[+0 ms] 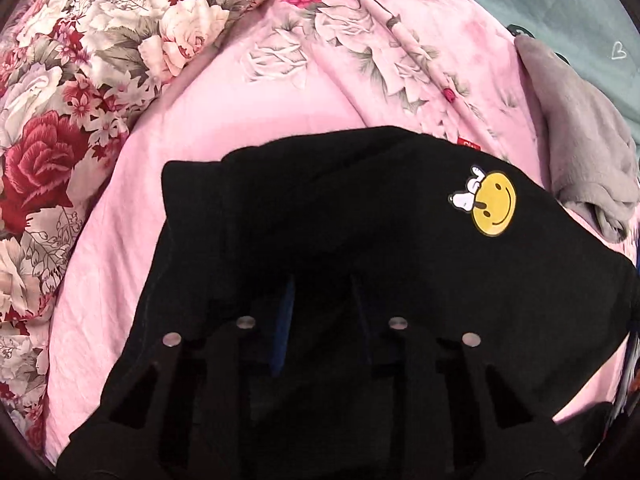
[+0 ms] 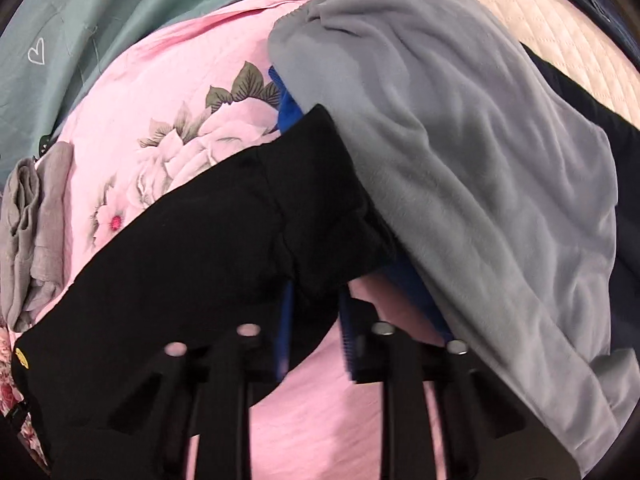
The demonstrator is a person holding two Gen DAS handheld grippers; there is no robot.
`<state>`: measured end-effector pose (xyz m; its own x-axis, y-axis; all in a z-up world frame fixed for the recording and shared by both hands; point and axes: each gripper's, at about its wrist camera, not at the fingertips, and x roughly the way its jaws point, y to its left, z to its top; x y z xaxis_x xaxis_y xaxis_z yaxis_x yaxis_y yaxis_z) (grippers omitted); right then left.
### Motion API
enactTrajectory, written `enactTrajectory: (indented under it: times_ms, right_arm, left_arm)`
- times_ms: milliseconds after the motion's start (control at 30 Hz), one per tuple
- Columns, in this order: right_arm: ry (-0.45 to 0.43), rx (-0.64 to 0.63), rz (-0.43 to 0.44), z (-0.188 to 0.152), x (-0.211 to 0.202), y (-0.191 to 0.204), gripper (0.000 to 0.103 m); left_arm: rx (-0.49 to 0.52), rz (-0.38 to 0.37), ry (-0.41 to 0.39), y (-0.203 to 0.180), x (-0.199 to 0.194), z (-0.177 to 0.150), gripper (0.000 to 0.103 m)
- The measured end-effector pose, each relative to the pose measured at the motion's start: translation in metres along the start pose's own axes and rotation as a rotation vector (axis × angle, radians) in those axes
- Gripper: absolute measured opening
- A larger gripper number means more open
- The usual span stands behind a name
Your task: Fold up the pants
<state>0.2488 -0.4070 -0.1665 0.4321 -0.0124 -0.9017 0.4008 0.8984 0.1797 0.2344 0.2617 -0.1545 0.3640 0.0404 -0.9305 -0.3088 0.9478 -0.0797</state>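
Black pants (image 1: 320, 208) with a yellow smiley patch (image 1: 493, 204) lie on a pink floral bedspread (image 1: 224, 120). In the left wrist view my left gripper (image 1: 322, 280) sits over the pants with its jaws apart and black cloth between and under the fingers. In the right wrist view my right gripper (image 2: 316, 292) has its blue-padded fingers (image 2: 346, 324) apart around the edge of the black pants (image 2: 208, 240), whose end reaches up to a grey fleece garment (image 2: 460, 168).
A red and white floral quilt (image 1: 80, 92) is bunched at the left. A small grey cloth (image 1: 580, 152) lies at the right; it also shows in the right wrist view (image 2: 32, 232). A teal sheet (image 2: 100, 20) lies beyond. A cream quilted pad (image 2: 560, 20) is at far right.
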Motion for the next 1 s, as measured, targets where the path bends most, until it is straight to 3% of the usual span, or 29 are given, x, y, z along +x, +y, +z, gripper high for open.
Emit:
enactTrajectory:
  times_ms: [67, 233, 367, 400, 433, 467, 533, 567, 633, 833, 1000]
  right_arm:
    - [-0.008, 0.023, -0.012, -0.005, -0.008, -0.003, 0.016]
    - [-0.011, 0.073, -0.028, -0.028, -0.046, -0.028, 0.015]
    - [0.063, 0.056, -0.068, -0.034, -0.015, -0.026, 0.022]
    - [0.046, 0.055, -0.088, -0.035, -0.012, -0.027, 0.038]
    - [0.031, 0.046, -0.136, -0.037, -0.013, -0.025, 0.056]
    - [0.024, 0.024, -0.179, -0.037, -0.015, -0.023, 0.056]
    - [0.054, -0.008, -0.140, -0.039, -0.027, -0.021, 0.056]
    - [0.048, -0.009, -0.126, -0.043, -0.037, -0.020, 0.056]
    - [0.007, -0.031, -0.096, -0.054, -0.065, -0.017, 0.056]
    - [-0.103, -0.152, 0.090, -0.125, -0.146, 0.015, 0.056]
    - [-0.135, -0.195, 0.004, -0.174, -0.157, 0.028, 0.056]
  left_arm:
    - [0.001, -0.004, 0.000, 0.001, -0.001, 0.000, 0.016]
    - [0.027, -0.011, -0.016, 0.004, -0.003, -0.006, 0.015]
    - [0.080, 0.041, -0.008, -0.005, -0.003, -0.006, 0.017]
    - [0.095, 0.044, -0.003, -0.007, -0.004, -0.006, 0.020]
    - [0.109, 0.046, 0.013, -0.007, -0.007, -0.006, 0.033]
    - [0.119, 0.038, 0.024, -0.006, -0.014, -0.007, 0.045]
    - [0.148, 0.032, -0.015, -0.002, -0.035, -0.006, 0.055]
    - [0.186, 0.055, -0.059, -0.001, -0.050, -0.003, 0.070]
    - [0.241, 0.073, -0.118, 0.000, -0.067, 0.008, 0.089]
    - [0.444, -0.007, -0.119, -0.003, -0.054, 0.060, 0.090]
    - [0.489, -0.164, -0.020, 0.001, -0.013, 0.084, 0.090]
